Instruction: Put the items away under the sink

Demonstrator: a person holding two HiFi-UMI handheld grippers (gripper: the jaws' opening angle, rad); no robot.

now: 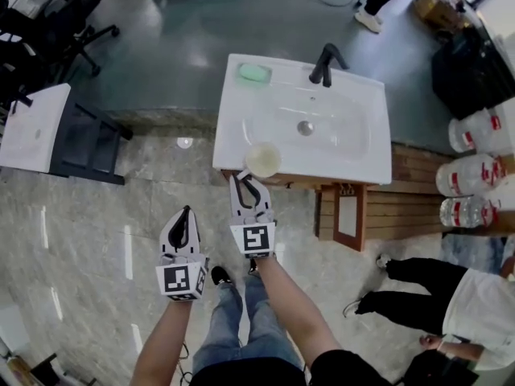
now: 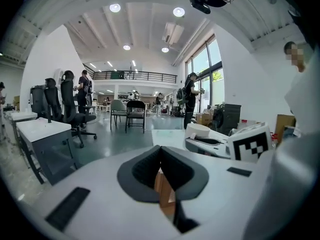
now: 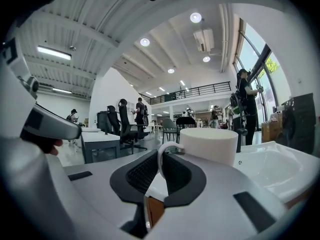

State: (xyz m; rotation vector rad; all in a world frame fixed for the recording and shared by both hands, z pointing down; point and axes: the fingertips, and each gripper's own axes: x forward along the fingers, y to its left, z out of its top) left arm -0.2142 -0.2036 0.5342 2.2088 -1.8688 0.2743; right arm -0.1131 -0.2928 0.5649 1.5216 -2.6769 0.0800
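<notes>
R gripper (image 3: 159, 170) clamped on mug (image 3: 207, 144) handle | mug sat at sink (image 1: 233, 135) front edge | L gripper (image 2: 161, 156) jaws pressed together, nothing gripped

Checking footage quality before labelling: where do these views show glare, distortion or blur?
Head view: evenly lit and sharp, with light streaks reflected on the glossy floor. Left gripper view: heavy fisheye bending, black corners, nearest foreground soft. Right gripper view: same fisheye; the mug is crisp, the ceiling lights are blown out.
</notes>
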